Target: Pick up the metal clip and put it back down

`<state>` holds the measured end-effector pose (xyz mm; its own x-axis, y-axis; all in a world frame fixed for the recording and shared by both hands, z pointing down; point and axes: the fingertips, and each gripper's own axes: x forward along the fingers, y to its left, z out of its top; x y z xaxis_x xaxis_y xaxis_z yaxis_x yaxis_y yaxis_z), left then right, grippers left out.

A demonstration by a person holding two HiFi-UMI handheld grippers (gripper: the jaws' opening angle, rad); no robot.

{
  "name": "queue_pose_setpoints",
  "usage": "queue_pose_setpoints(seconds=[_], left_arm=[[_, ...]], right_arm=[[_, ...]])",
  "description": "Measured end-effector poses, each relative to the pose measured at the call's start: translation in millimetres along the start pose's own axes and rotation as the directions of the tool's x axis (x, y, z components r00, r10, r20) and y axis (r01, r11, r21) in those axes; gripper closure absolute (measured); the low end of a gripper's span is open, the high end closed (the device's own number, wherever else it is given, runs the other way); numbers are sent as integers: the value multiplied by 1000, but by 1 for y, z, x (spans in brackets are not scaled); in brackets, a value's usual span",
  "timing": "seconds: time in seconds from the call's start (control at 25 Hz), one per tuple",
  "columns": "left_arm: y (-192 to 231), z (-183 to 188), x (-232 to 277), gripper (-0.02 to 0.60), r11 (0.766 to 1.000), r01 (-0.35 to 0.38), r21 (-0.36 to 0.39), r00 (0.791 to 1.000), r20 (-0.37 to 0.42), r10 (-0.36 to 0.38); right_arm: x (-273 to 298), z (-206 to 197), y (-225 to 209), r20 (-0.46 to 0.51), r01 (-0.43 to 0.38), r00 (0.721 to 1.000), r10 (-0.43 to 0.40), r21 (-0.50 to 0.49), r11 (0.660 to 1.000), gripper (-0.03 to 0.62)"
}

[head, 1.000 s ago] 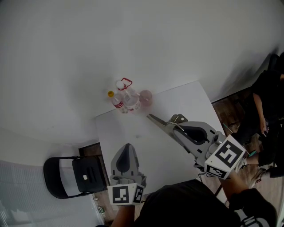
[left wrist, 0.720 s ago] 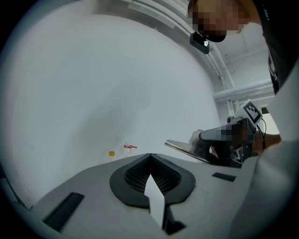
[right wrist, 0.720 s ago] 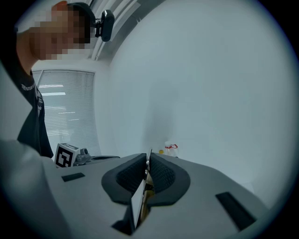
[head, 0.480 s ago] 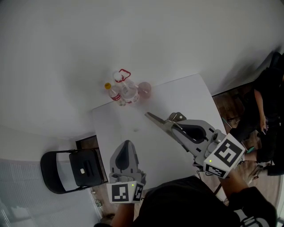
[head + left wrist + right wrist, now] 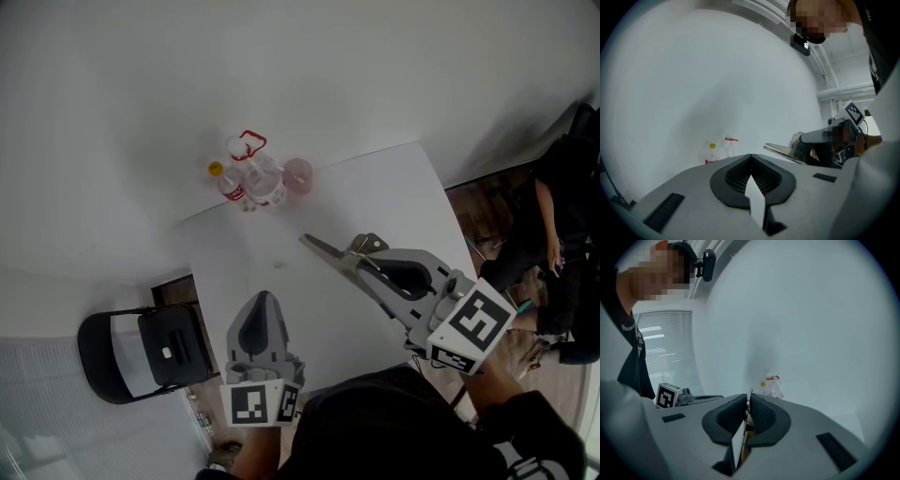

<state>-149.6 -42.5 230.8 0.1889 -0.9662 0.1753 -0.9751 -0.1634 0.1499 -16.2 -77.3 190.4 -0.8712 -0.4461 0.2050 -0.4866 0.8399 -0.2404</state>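
A long shiny metal clip (image 5: 328,251) sticks out ahead of my right gripper (image 5: 364,265), which is shut on it above the white table (image 5: 403,197). In the right gripper view the clip's thin edge (image 5: 748,404) is pinched between the dark pads. The left gripper view shows the clip (image 5: 782,152) in the air to the right, with the right gripper (image 5: 820,146) behind it. My left gripper (image 5: 261,302) hovers over the table's near left part, shut with nothing between its pads (image 5: 740,174).
Two plastic bottles (image 5: 246,180) and a pink cup (image 5: 297,175) stand at the table's far corner. A black folding chair (image 5: 141,352) is on the floor at the left. A seated person (image 5: 562,216) is beyond the table's right edge.
My right gripper has sunk slightly toward the table, still holding the clip. The left gripper has barely moved. The head view has shifted, so the bottles appear higher and further left.
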Motion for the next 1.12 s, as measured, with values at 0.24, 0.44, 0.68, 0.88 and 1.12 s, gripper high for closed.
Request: queue_pose_setpoints(seconds=[0.24, 0.44, 0.68, 0.88, 1.12], left_arm=[[1, -11, 3, 569, 1000, 1, -12, 1000, -21, -1], [5, -21, 4, 569, 1000, 0, -14, 999, -41, -1], [7, -31, 7, 569, 1000, -4, -16, 998, -55, 3], [13, -42, 6, 568, 1000, -11, -20, 997, -73, 10], [14, -51, 3, 568, 1000, -19, -18, 996, -85, 17]], right_arm=[[4, -12, -3, -25, -3, 1000, 4, 21, 1000, 560], [9, -24, -3, -45, -9, 999, 11, 38, 999, 560], [14, -37, -7, -62, -16, 998, 19, 51, 999, 561], [17, -49, -8, -79, -19, 997, 23, 60, 998, 560], [17, -66, -11, -103, -18, 994, 25, 77, 997, 560]])
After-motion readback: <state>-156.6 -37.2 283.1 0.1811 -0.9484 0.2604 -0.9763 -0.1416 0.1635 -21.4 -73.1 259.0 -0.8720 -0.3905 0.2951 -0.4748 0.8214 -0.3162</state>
